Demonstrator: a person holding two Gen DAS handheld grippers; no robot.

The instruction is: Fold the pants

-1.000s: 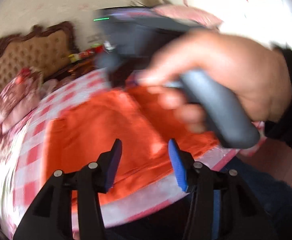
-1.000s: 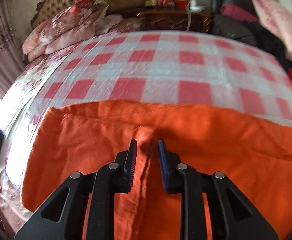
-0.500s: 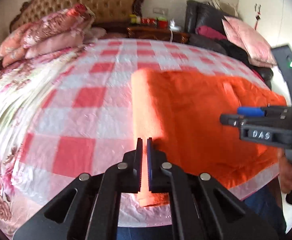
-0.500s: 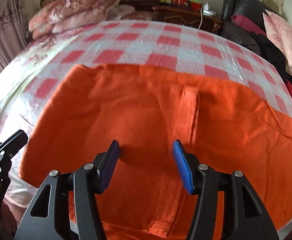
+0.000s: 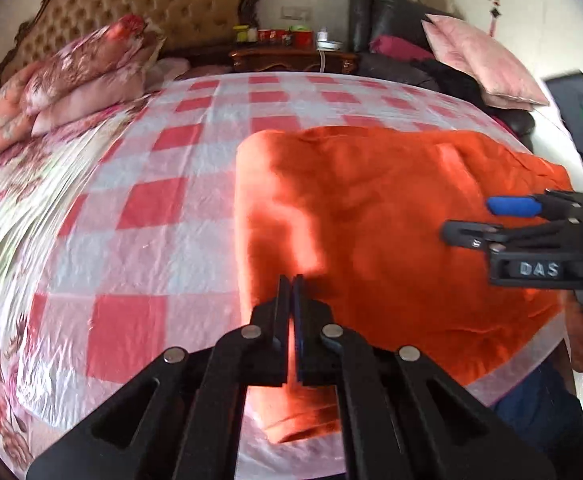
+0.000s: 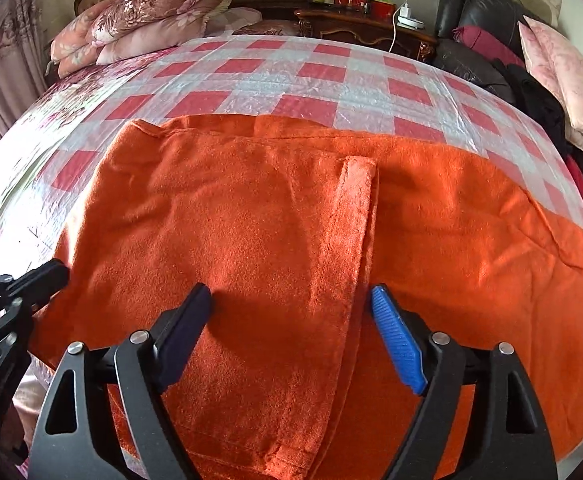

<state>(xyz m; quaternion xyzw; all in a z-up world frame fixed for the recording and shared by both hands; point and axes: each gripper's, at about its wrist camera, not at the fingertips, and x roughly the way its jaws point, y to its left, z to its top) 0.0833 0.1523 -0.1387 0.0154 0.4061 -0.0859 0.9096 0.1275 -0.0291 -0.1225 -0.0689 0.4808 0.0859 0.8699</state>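
Observation:
Orange pants lie spread on the checked bed cover, with one part folded over the rest; its edge runs down the middle of the right wrist view. They also show in the left wrist view. My left gripper is shut on the pants' left folded edge near the bed's front. It shows at the left edge of the right wrist view. My right gripper is open and empty, just above the folded layer. It also shows in the left wrist view.
The red and white checked cover spans the bed. Floral pillows lie at the head by the tufted headboard. A wooden nightstand and a dark sofa with pink cushions stand at the back right.
My left gripper has shut on the pants' left edge. My right gripper has opened, let go of the fabric and drawn back a little.

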